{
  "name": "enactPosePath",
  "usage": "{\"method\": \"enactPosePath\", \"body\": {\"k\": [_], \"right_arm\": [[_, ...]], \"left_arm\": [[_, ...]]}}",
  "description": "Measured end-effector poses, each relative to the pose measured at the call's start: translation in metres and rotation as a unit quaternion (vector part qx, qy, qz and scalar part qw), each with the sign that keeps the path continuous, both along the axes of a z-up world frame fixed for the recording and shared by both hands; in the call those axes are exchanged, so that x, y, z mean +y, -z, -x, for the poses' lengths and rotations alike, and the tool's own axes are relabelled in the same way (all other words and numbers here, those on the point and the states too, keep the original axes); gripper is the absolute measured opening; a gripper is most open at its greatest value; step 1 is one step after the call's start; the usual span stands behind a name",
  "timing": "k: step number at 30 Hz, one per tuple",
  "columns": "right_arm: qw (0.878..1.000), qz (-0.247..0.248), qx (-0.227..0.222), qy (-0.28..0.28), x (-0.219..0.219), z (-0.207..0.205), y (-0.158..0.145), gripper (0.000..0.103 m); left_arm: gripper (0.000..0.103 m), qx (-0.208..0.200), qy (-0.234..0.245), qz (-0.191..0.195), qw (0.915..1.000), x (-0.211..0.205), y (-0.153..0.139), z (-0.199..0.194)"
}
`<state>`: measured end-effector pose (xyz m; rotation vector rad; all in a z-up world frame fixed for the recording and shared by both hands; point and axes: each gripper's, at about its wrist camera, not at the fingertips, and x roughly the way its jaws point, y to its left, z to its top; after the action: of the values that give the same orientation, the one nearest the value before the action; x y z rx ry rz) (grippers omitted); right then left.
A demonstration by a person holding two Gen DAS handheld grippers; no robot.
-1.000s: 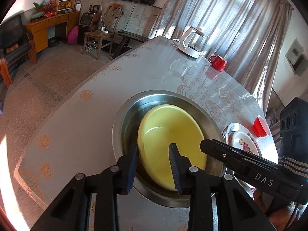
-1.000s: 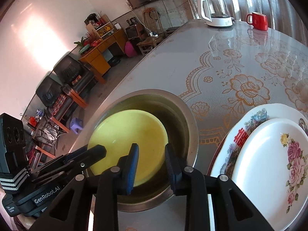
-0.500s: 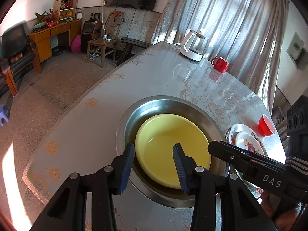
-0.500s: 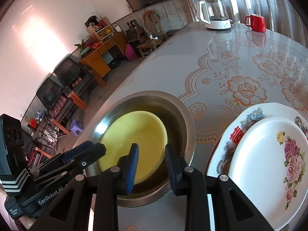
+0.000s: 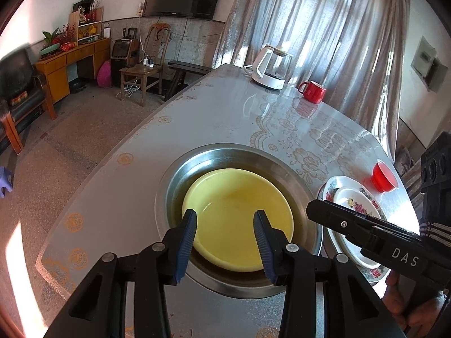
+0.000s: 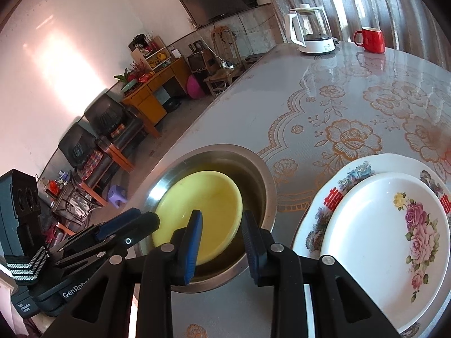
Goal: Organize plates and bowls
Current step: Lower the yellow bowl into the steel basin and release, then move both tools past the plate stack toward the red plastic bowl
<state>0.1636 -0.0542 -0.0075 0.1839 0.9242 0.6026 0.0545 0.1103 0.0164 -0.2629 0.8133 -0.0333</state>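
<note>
So right now I've got the yellow bowl (image 5: 236, 219) sitting nested inside the big steel basin (image 5: 169, 186), resting low and a bit toward my side rather than dead centre. My left gripper (image 5: 225, 242) has just been opening up, and its jaws now stand apart over the bowl's near rim with nothing pinched between them. The right gripper (image 6: 222, 242) hangs close by, jaws parted a little too, nothing clamped that I can see, though its tips overlap the basin edge in the right wrist view, so I can't fully rule out a light touch there.

Off to the right is the plate stack: a smaller flowered plate (image 6: 389, 242) sitting on a larger plate (image 6: 332, 197) with red characters on its rim. A small red bowl (image 5: 383, 177) sits just beyond them.

What worries me from here:

- Both grippers are crowded at the same corner of the basin. If I swing either one without backing off first, they'll knock together.
- The right gripper is just beside the plate stack, so a sloppy sideways move could shove the top plate off the lower one.
- The bowl looks smooth and glossy. A shallow bite on the rim would probably let it slip and clatter back into the steel.
- The basin sits near the table (image 5: 220, 112) edge on my side, so dragging instead of lifting could nudge it off.
</note>
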Motion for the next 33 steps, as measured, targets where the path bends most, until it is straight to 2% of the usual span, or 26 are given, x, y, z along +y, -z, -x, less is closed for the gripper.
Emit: {"method": "enactPosePath", "body": {"k": [22, 33], "right_arm": [[0.998, -0.035, 0.009, 0.055, -0.052, 0.002, -0.003, 0.028], [0.993, -0.05, 0.015, 0.11, -0.099, 0.004, 0.0, 0.029]], "left_arm": [[0.043, 0.0, 0.052, -0.021, 0.9984, -0.037, -0.005, 0.001], [0.049, -0.002, 0.096, -0.034, 0.9948, -0.073, -0.009, -0.009]]}}
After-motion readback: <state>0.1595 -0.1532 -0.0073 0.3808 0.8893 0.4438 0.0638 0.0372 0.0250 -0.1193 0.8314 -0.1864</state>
